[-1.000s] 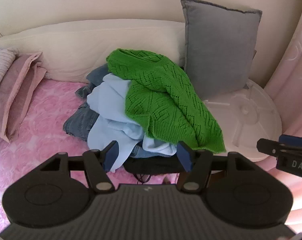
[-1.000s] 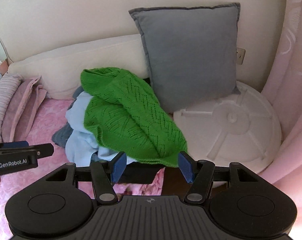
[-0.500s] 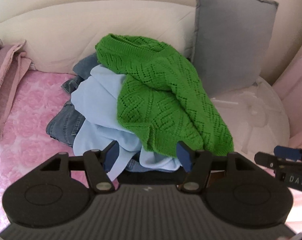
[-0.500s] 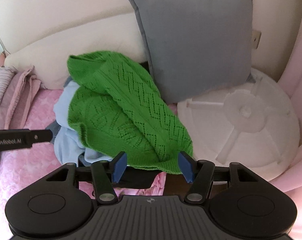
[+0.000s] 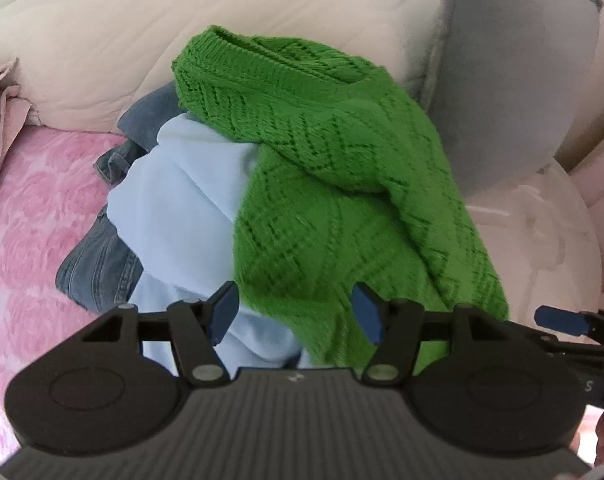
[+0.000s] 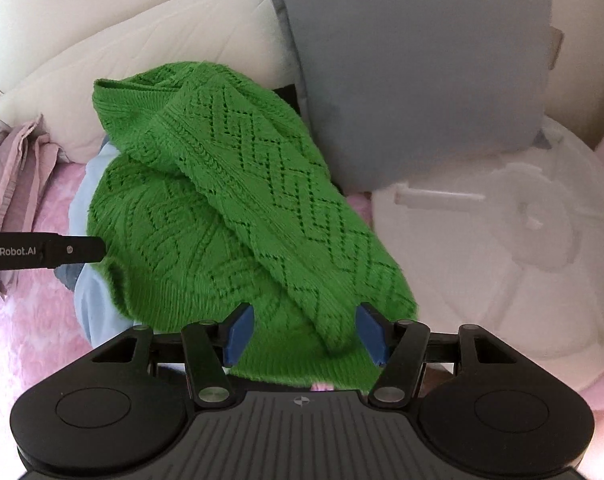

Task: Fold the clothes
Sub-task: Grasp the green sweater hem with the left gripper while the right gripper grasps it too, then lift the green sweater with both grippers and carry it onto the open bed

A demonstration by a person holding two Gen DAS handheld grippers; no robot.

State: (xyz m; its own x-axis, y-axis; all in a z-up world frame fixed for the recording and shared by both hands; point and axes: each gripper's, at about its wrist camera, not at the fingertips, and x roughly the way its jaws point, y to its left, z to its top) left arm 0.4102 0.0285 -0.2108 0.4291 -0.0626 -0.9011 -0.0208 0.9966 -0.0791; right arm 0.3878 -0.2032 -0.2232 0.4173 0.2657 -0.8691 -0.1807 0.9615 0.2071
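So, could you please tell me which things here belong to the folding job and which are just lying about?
For the job: green knit sweater, light blue garment, jeans, left tongs, right tongs, both open.

Lying about: grey cushion, cream pillow, white round plastic piece.

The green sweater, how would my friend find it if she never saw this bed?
Look on the pink bedspread for the heap of clothes in front of the cream pillow. The green sweater lies on top, over a light blue garment and jeans. It is the only bright green, holey-patterned knit.
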